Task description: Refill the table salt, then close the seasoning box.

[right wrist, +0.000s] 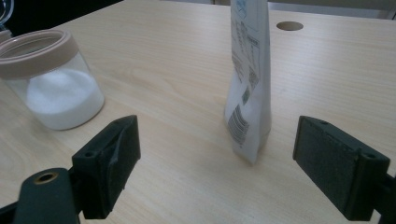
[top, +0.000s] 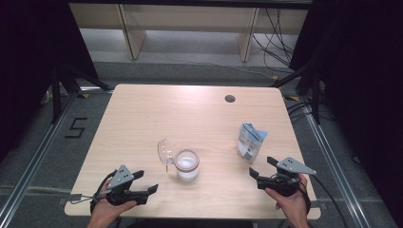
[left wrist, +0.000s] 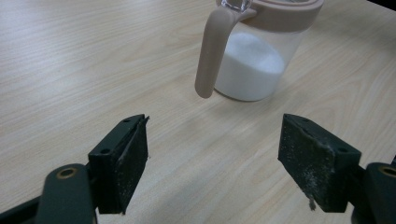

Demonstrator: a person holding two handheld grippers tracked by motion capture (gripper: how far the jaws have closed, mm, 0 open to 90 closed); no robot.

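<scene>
Light wood table (top: 142,118): the jar (top: 187,165) of white powder sits ahead of the left gripper (top: 146,182), pouch (top: 250,141) upright before the right gripper (top: 260,166). Both grippers gape empty, hands low at the near edge.

jar (top: 187,165) mid-table | pouch (top: 250,141) upright, right of jar, well apart | hole (top: 230,99) behind pouch

Wooden table (top: 142,118), round hole (top: 230,99)

Floor marking (top: 76,128): the numeral "5" in black, left of the counter. Pouch (right wrist: 247,79): printed lines and barcode-like blocks on its side, too small to read
</scene>
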